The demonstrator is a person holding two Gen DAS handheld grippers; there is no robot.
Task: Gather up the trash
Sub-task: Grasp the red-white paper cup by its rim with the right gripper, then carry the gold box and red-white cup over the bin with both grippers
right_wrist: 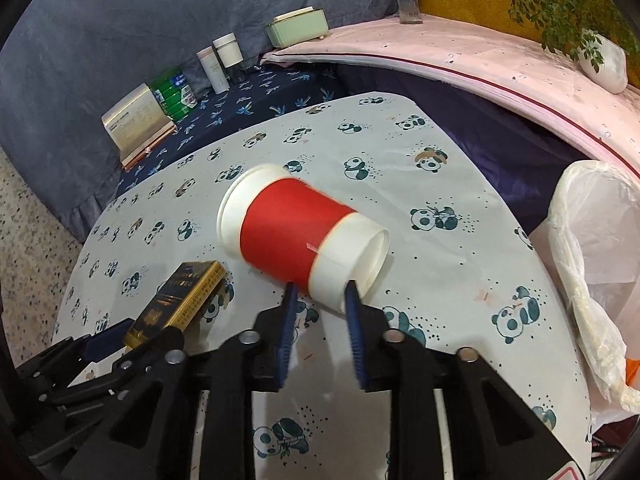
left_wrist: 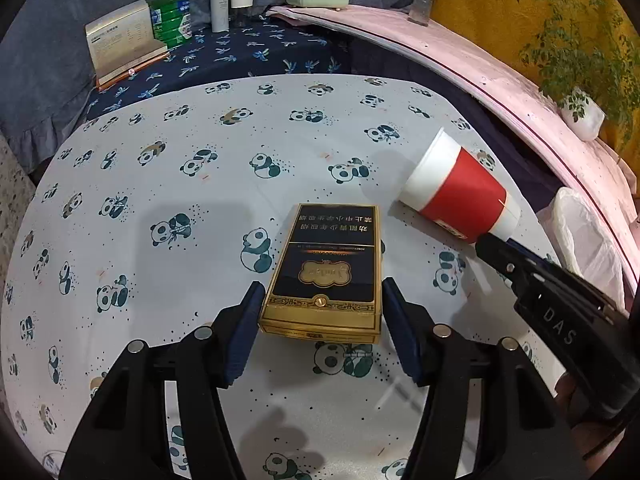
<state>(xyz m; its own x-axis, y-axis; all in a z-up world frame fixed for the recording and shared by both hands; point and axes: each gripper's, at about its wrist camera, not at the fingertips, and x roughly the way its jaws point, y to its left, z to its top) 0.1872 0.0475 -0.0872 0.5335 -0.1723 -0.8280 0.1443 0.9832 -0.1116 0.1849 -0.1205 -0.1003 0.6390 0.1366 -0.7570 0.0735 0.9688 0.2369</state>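
On the panda-print cloth of the bench (left_wrist: 160, 184), a black-and-gold cigarette pack (left_wrist: 324, 276) sits between the blue pads of the left tool (left_wrist: 320, 320). Its long axis runs straight away from that tool, its near short end level with the pad tips. The right wrist view shows the pack tilted up off the cloth, clamped at its sides, so the left tool is closed on the pack at roughly half its spread.

To the right, a paper cup (right_wrist: 296, 240), white with a broad red band, lies on its side in the air. Its long axis slants across the bench, the closed base toward the far left and the open mouth toward the right tool (right_wrist: 320, 300). The right tool's jaws stand narrow and pinch the cup's rim wall, one pad inside the mouth and one outside.

Open cloth spreads wide to the left and ahead of both tools. The bench's far edge meets a dark blue patterned surface carrying boxes and bottles. Just past the bench's right edge hangs a pale plastic bag (right_wrist: 592, 264), near the cup's mouth end. Beyond it curves a pink ledge (right_wrist: 480, 68) with a potted plant (right_wrist: 600, 60).
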